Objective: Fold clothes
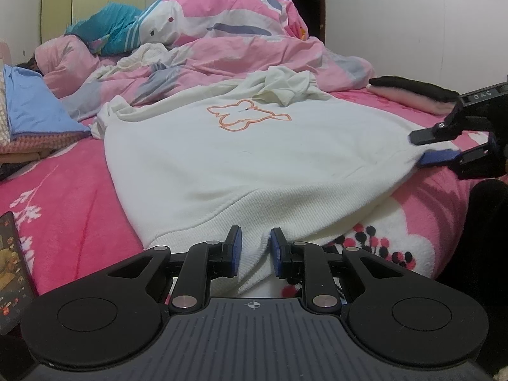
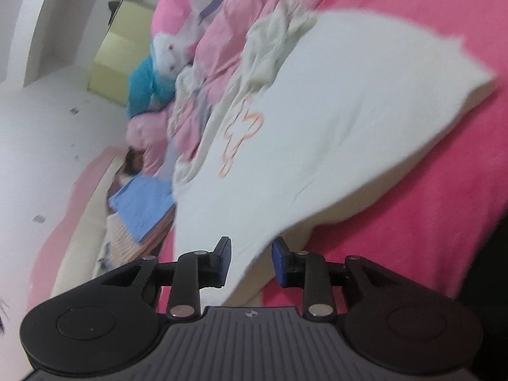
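Left gripper [image 1: 255, 249] clamped the ribbed hem of the white sweatshirt [image 1: 254, 146] at lower centre of its view. Right gripper [image 2: 250, 262] stood open, pads clear of the cloth corner between them. Sweatshirt lay flat on the pink bedspread [image 1: 73, 190], orange outline print [image 1: 244, 115] up; rumpled quilt [image 1: 228, 47] beyond, upper frame.

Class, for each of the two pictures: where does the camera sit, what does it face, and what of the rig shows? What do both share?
Left wrist: on the left gripper, looking along the bed at the white sweatshirt; the right gripper shows too.
Right wrist: on the right gripper, tilted, facing the sweatshirt; only its own fingers show.
Shared: sweatshirt, bed, pink quilt.
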Available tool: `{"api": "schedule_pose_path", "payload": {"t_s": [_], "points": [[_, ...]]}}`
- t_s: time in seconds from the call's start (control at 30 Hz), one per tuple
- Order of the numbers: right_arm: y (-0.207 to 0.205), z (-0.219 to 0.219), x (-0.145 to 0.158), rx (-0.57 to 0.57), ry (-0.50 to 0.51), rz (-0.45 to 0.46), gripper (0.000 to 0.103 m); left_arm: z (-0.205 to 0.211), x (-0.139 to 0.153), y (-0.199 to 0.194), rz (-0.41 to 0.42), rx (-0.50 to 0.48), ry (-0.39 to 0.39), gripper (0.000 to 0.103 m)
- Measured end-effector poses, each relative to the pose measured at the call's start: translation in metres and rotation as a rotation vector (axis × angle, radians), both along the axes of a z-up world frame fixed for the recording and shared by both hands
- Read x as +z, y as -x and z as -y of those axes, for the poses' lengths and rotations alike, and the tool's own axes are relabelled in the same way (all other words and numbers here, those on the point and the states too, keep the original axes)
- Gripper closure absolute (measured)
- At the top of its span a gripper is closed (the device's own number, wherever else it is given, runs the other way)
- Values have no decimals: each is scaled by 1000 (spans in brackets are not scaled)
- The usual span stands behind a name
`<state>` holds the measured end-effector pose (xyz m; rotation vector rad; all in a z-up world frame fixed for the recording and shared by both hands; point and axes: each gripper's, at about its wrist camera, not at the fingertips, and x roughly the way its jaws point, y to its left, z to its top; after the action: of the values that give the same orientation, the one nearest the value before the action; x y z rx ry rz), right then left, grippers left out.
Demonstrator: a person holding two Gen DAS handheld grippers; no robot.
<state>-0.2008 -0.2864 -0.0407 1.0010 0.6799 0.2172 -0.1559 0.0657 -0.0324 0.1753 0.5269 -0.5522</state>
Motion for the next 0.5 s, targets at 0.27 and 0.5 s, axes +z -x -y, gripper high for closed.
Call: {"api": "schedule_pose_path", "payload": {"t_s": [0.27,0.5], "points": [[-24,-30,-8,120,-57,-8,72,-1,2,2,21,-8,3,86],[-38,-47,-8,215,-35,-17,73,2,1,4,10,-52,-31,85]]}}
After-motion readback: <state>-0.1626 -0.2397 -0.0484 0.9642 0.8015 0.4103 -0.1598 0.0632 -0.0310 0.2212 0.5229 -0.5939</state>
